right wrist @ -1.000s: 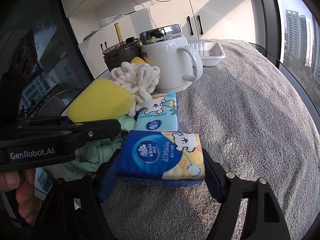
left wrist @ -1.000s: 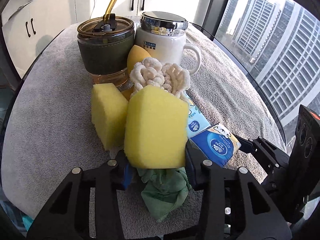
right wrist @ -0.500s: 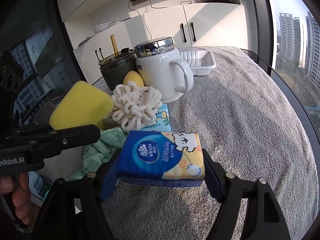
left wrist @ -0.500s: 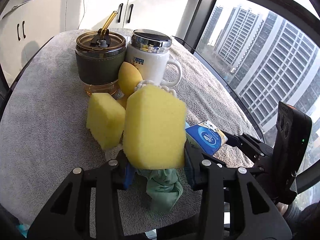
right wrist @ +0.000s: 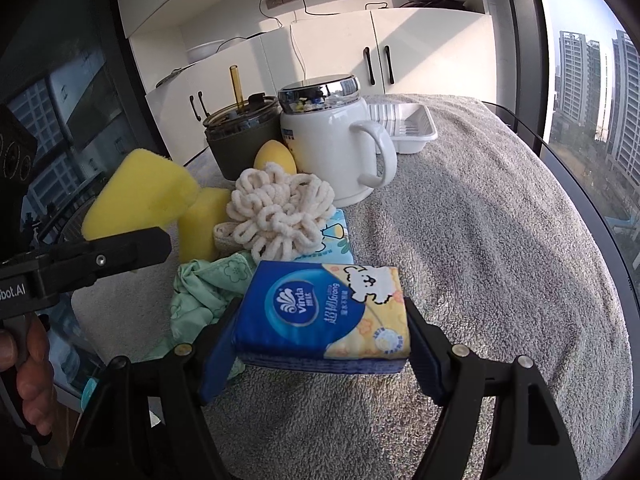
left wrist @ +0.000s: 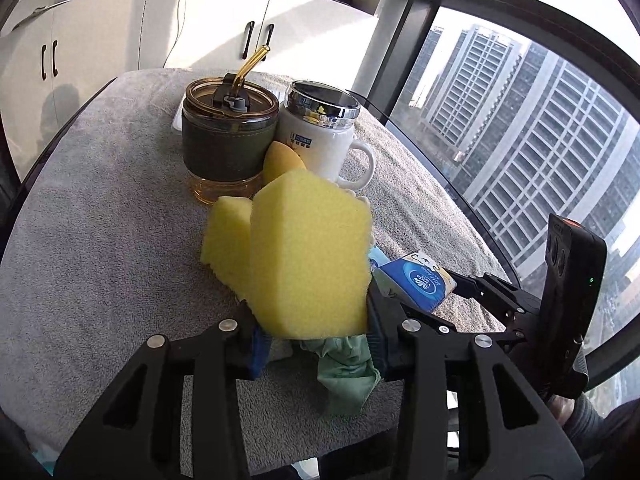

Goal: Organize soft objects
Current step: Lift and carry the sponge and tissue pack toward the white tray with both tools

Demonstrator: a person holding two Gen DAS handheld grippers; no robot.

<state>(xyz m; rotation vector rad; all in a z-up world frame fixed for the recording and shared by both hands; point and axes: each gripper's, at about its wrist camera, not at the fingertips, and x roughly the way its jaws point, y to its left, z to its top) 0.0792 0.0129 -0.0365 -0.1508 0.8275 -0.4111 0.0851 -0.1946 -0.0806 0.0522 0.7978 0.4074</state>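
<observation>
- The left gripper (left wrist: 312,332) is clenched on a yellow sponge (left wrist: 310,256), held clear of the grey towel (left wrist: 100,240). The squeezed foam bulges above the pads, so it could spring out if the grip eases or the hand jerks
- The right gripper (right wrist: 320,344) is clamped on a blue tissue pack (right wrist: 324,316), lifted over the near part of the towel. The pack sits across the pads and its slick wrapper could let it slide or tip forward
- In the left wrist view the 2 grippers are close together, the tissue pack just right of the held sponge. If either hand swings inward, the tools or their loads could knock together and 1 item could drop
- A second sponge (right wrist: 202,226), a cream loop scrubber (right wrist: 280,216), a light tissue pack (right wrist: 334,242) and a green cloth (right wrist: 208,292) lie bunched together near the middle. Putting anything down blind into that heap could bury or push the others
- The white mug (right wrist: 332,148) and the straw tumbler (right wrist: 240,140) stand at the far side of the heap, with a small yellow egg-shaped sponge (right wrist: 275,156) touching both. A reach past the soft things could nudge the tumbler, and it looks to hold liquid
- The white tray (right wrist: 404,126) sits far behind the mug. If it is the goal, the path there passes over or around the 2 cups, so a low carry risks clipping the mug handle
- The green cloth lies at the near edge of the towel and could be dragged off by a gripper that comes down beside it
</observation>
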